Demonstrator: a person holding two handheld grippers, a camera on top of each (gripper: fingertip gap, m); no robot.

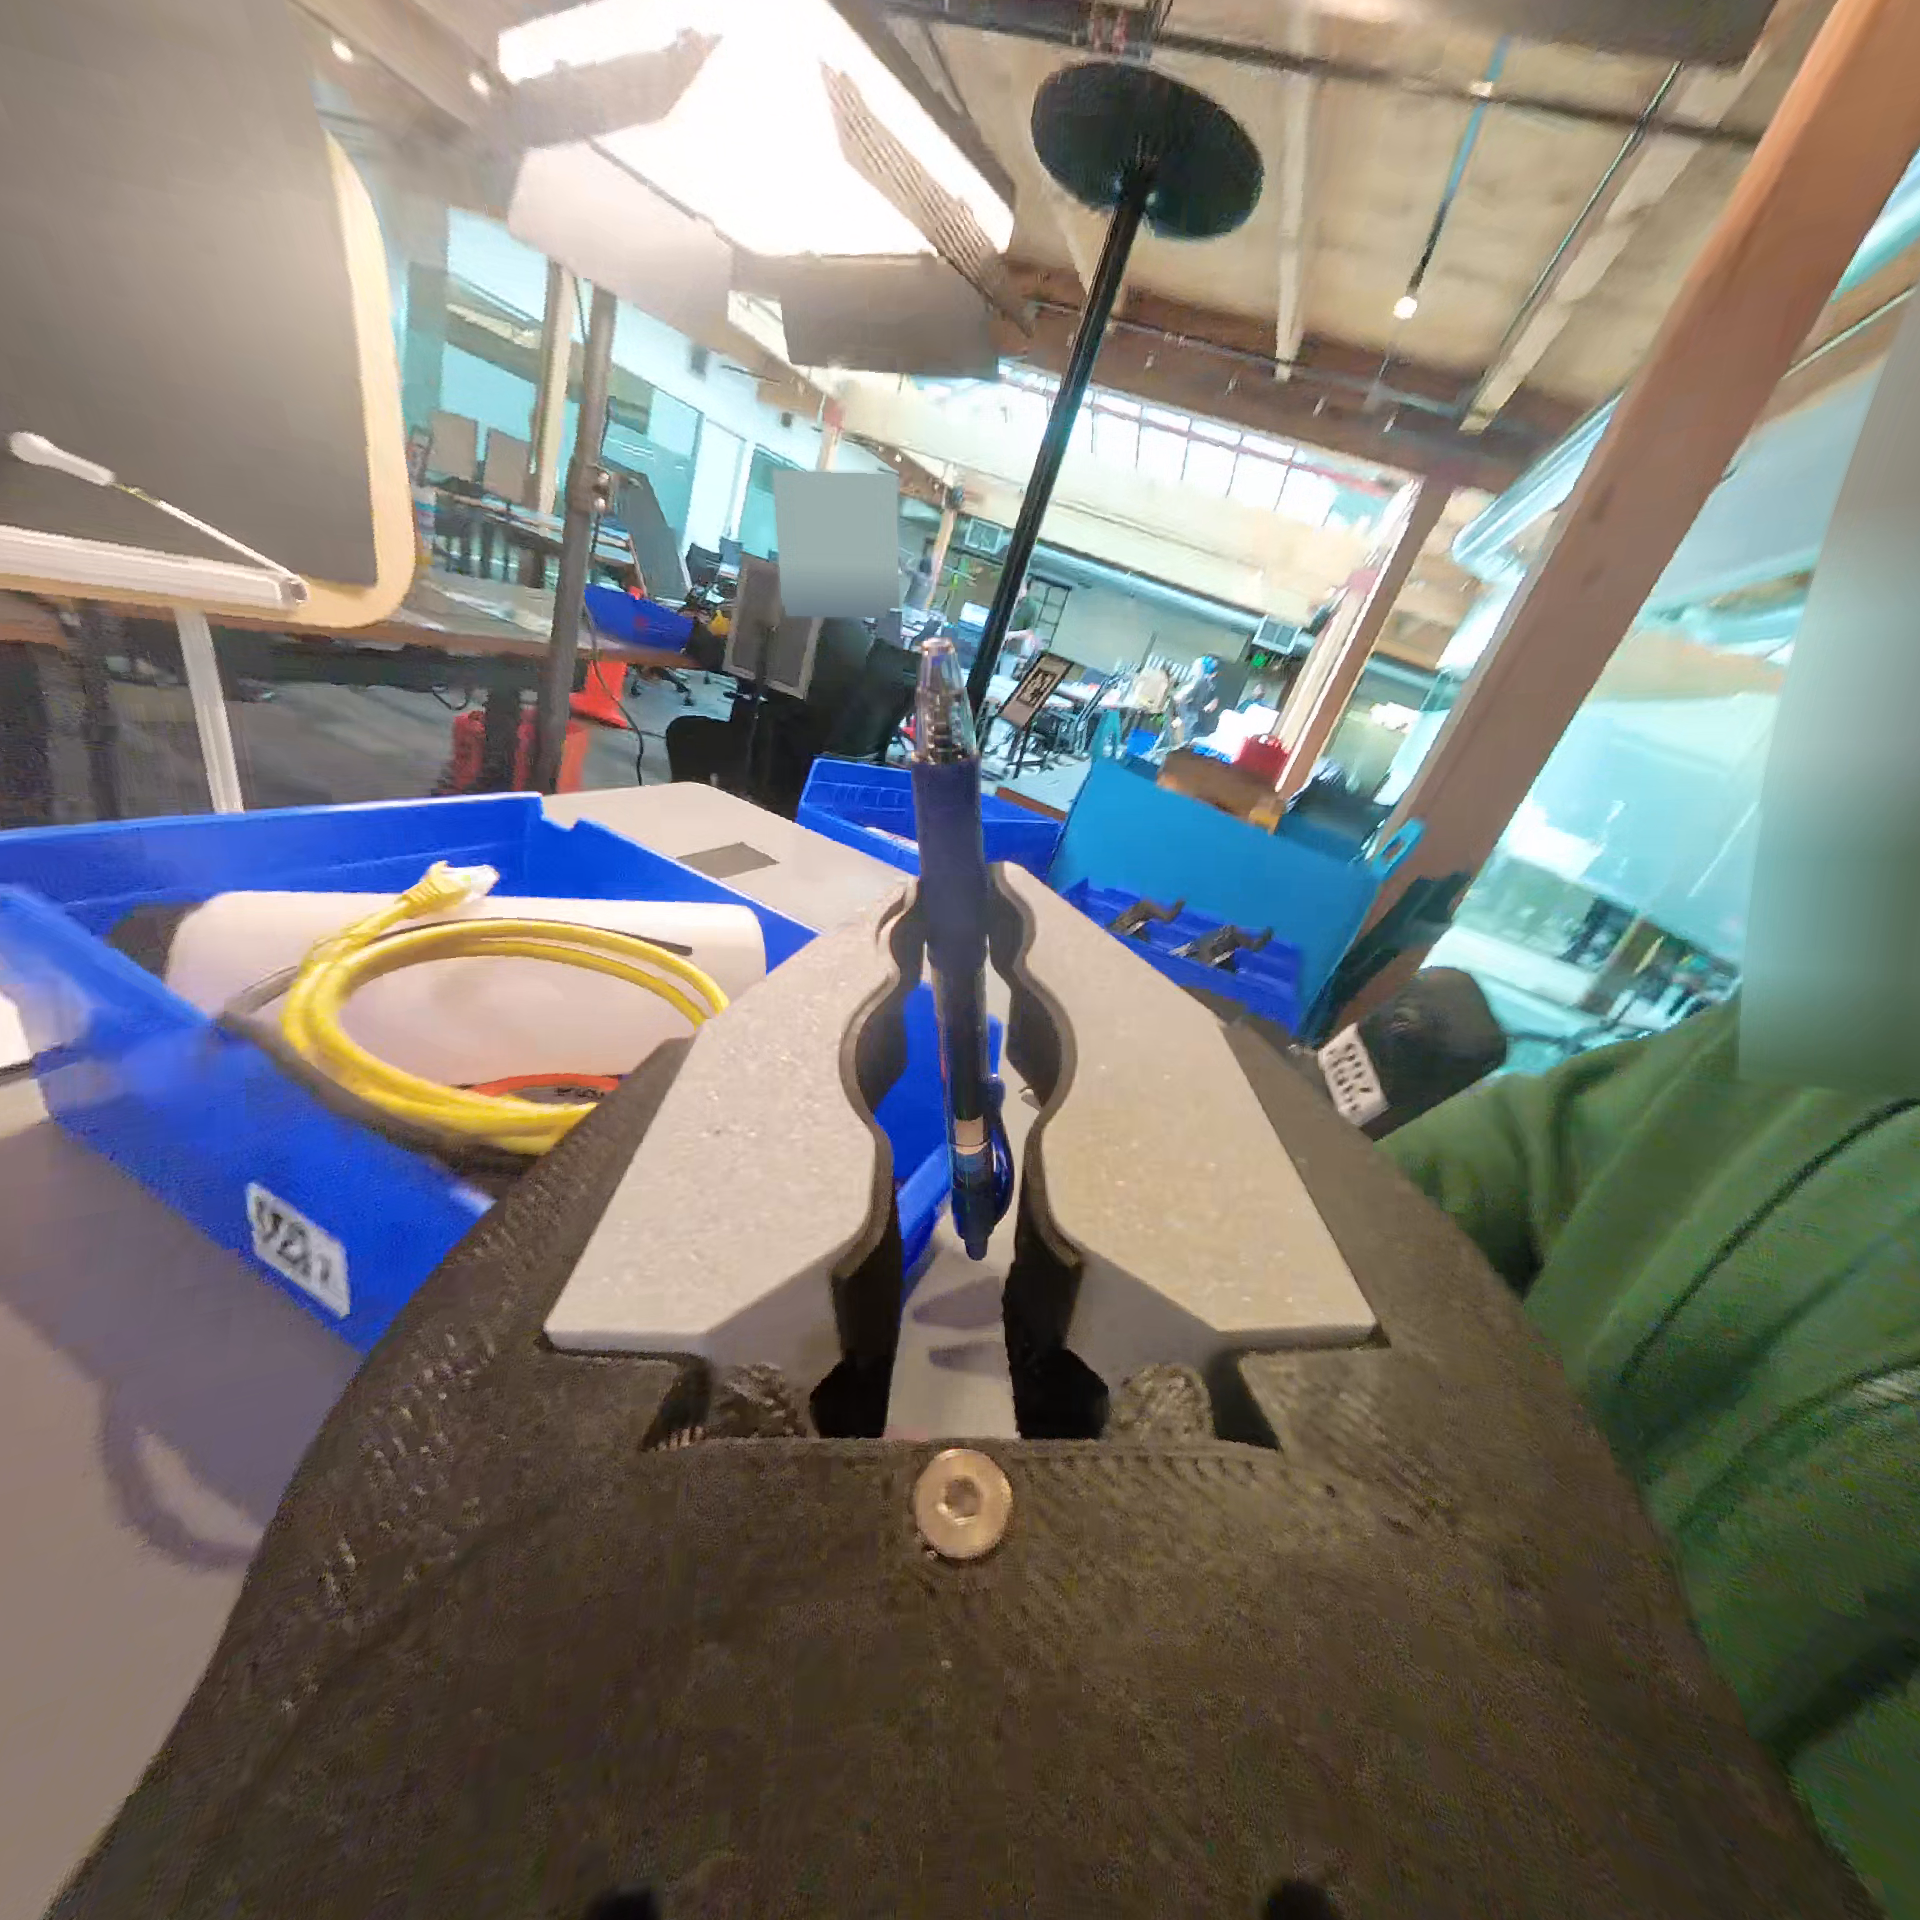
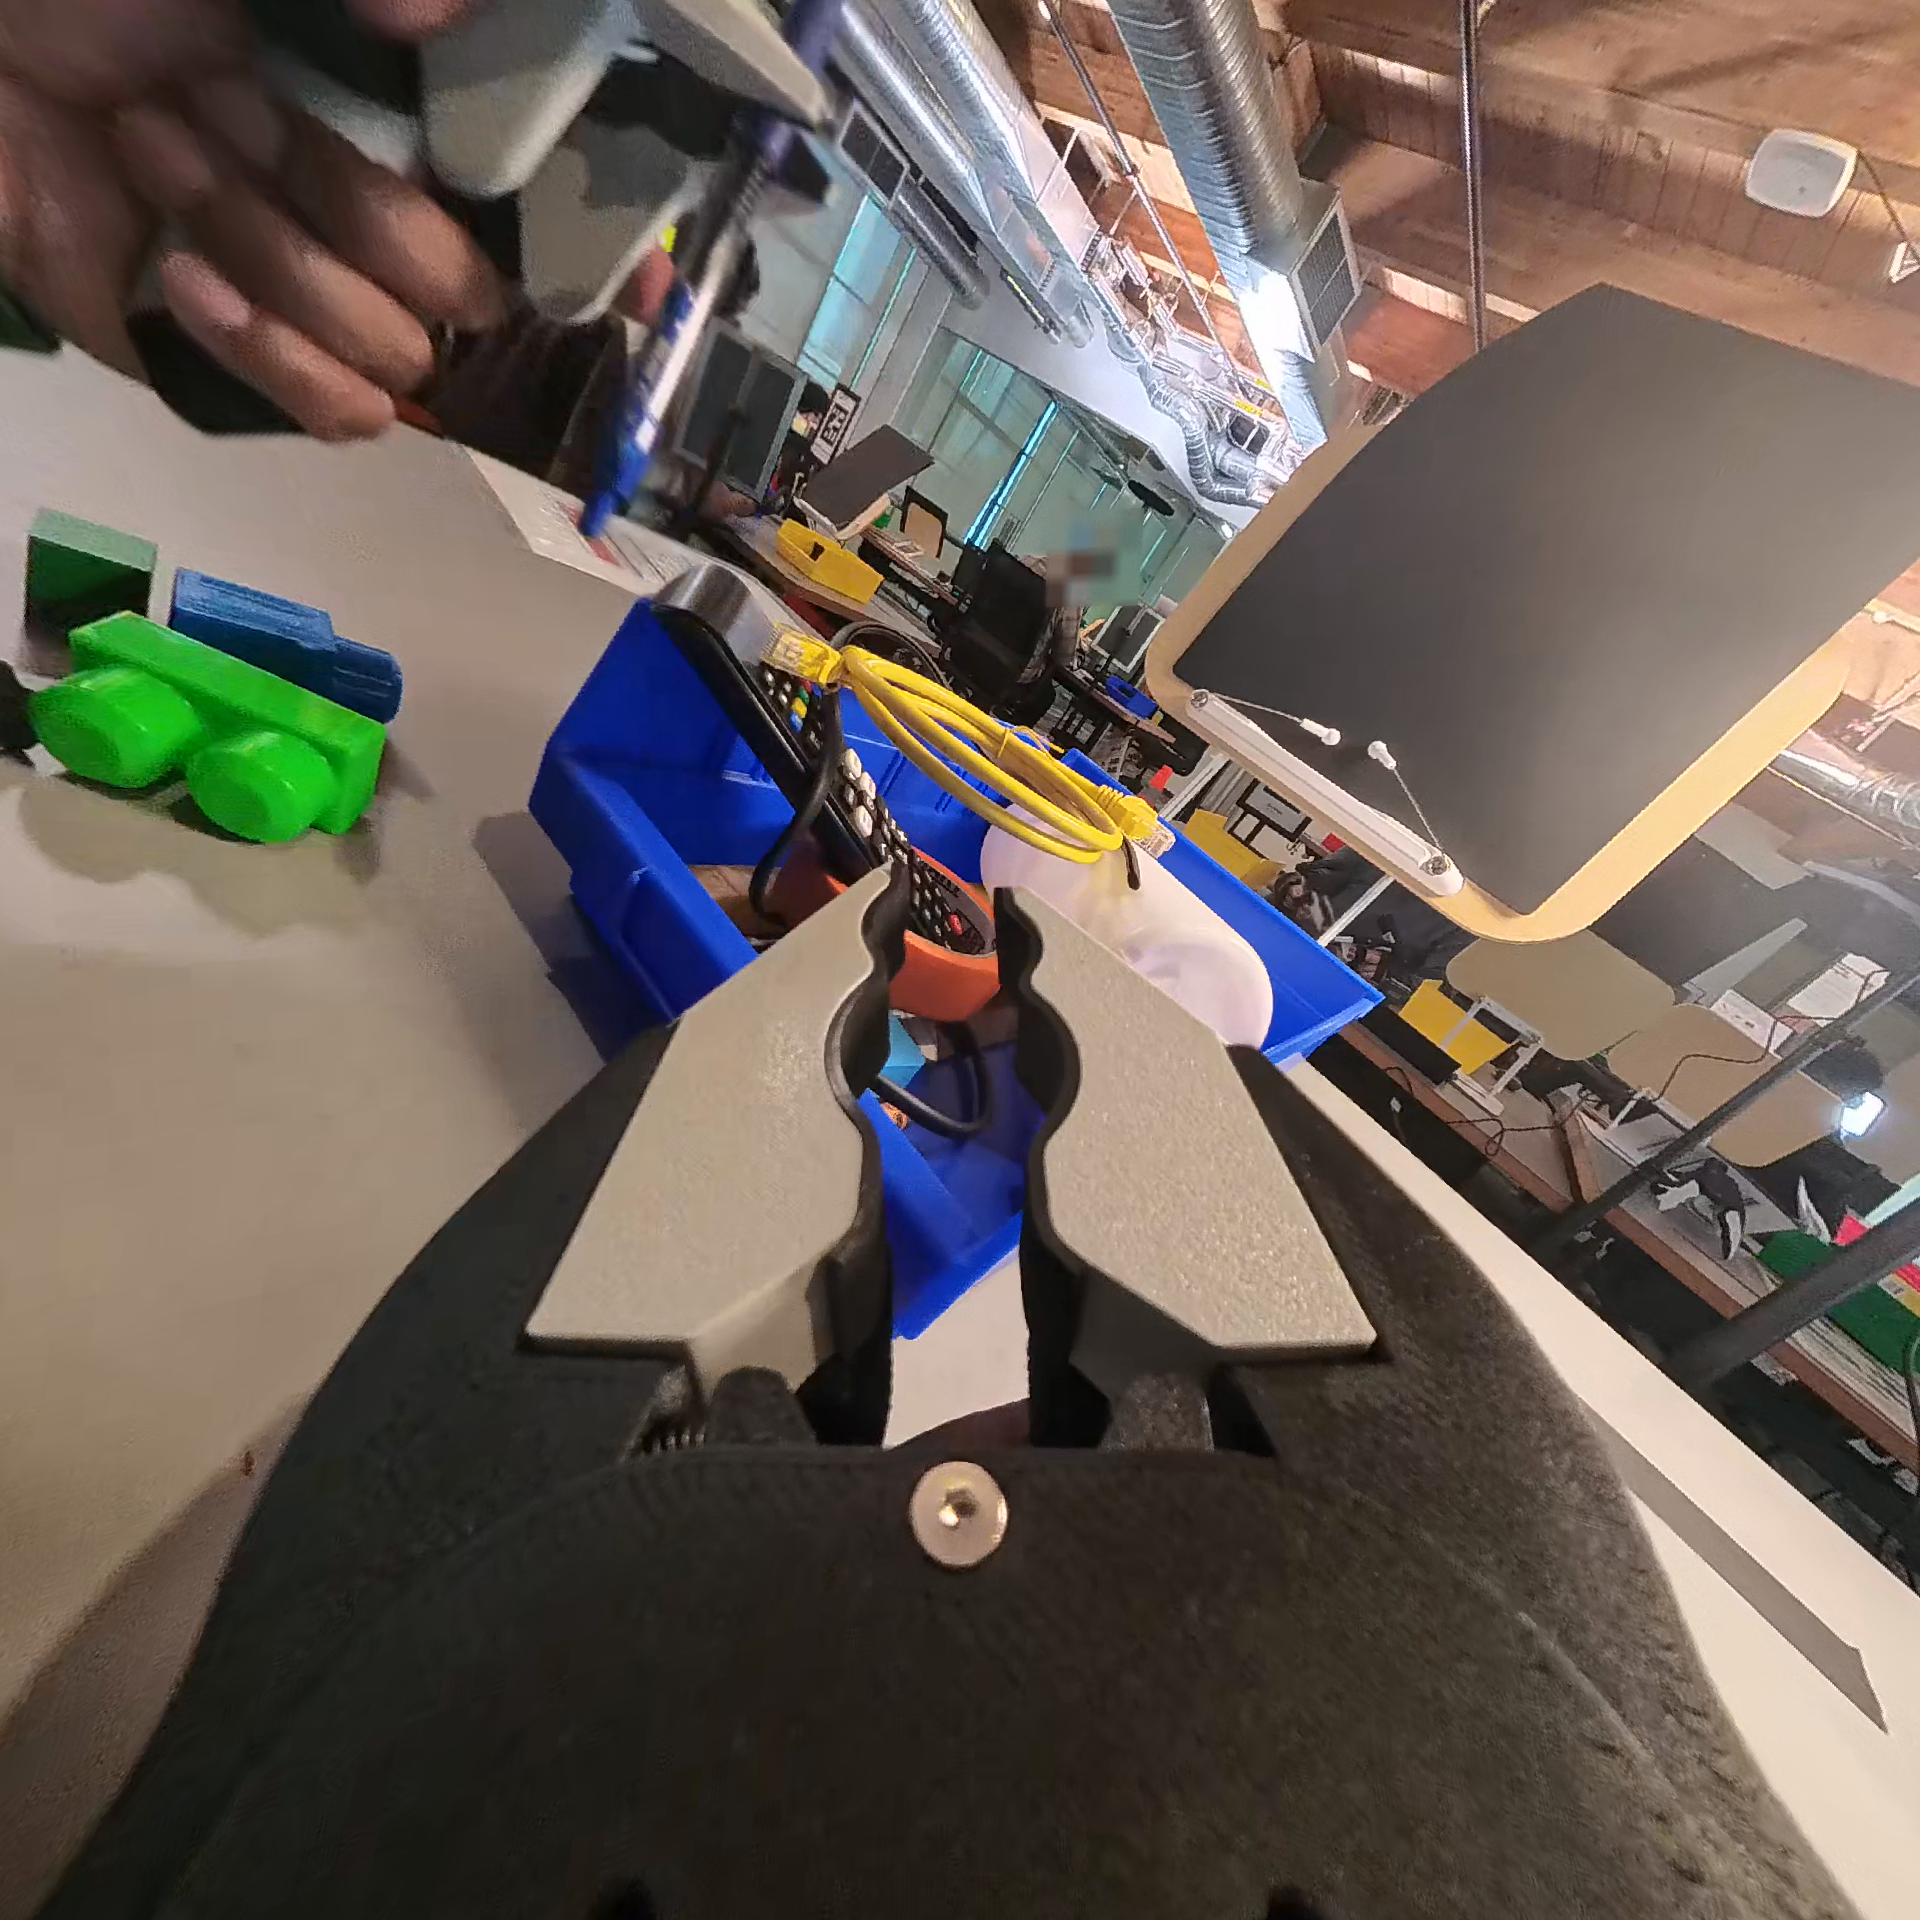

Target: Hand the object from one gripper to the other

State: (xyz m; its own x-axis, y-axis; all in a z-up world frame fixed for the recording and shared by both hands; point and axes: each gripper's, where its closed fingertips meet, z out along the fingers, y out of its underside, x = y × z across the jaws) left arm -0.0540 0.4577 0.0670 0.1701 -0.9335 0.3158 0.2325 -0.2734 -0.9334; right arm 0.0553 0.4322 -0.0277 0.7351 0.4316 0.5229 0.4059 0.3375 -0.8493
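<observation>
A: In the left wrist view, what does the left gripper (image 1: pixel 961 914) hold?

B: It is clamped on a blue pen (image 1: pixel 951 935). The pen stands nearly upright between the tips, clear point up, clip end down. Behind and to the left is a blue bin (image 1: pixel 208 1122) with a coiled yellow cable (image 1: pixel 416 1018) on a white container (image 1: pixel 468 966).

A: And in the right wrist view?

B: The right gripper (image 2: pixel 943 914) holds nothing; a narrow gap remains between its tips. It is over the same bin, which sits on the grey surface (image 2: pixel 260 1039). The pen is at upper left, blurred, in the other gripper, apart from this one. A green toy block (image 2: pixel 208 738) and a blue one (image 2: pixel 286 644) lie at left.
</observation>
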